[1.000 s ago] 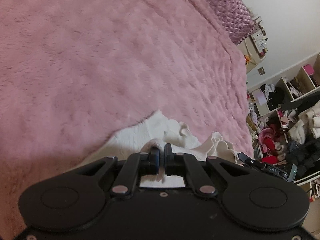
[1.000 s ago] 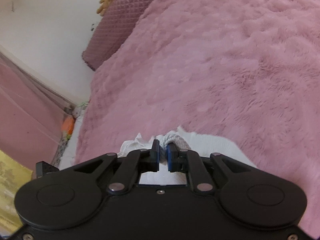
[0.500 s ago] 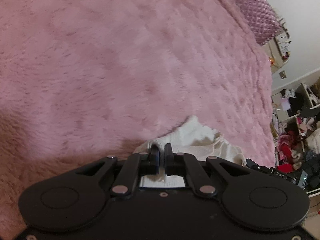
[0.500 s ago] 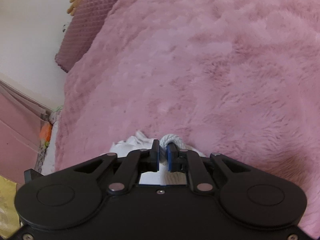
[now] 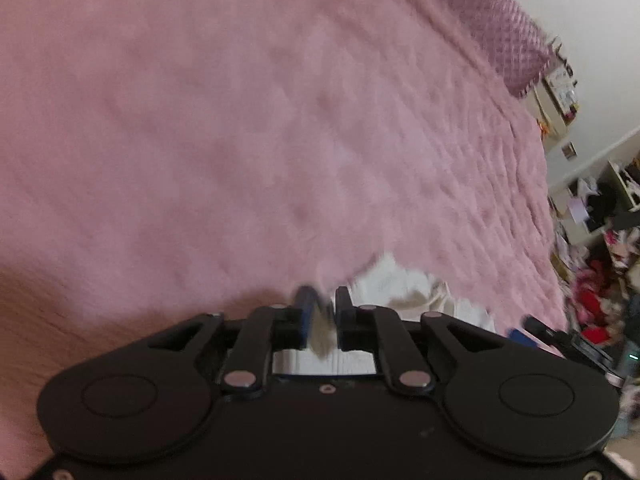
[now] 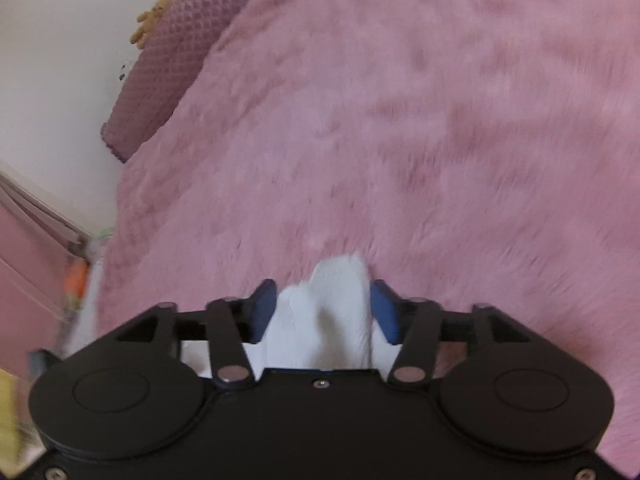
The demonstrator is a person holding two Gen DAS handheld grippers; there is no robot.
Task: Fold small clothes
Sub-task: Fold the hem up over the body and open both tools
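Note:
A small white garment [image 5: 404, 284] lies on the fluffy pink bedspread [image 5: 240, 140]. In the left wrist view it shows just right of my left gripper [image 5: 323, 300], whose jaws stand a little apart with a thin blurred strip of cloth between them. In the right wrist view my right gripper [image 6: 323, 300] is open wide, and a white fold of the garment [image 6: 336, 300] lies loose between its blue pads [image 6: 262, 312]. The bedspread [image 6: 440, 120] fills the rest of that view.
A purple quilted pillow [image 5: 516, 52] lies at the bed's head and also shows in the right wrist view [image 6: 168, 64]. Cluttered shelves [image 5: 600, 240] stand beyond the bed's right edge. A pink wall panel [image 6: 32, 272] is at the left.
Both grippers have opened: the right one wide, letting go of the white cloth, the left one a little. Both views are motion-blurred.

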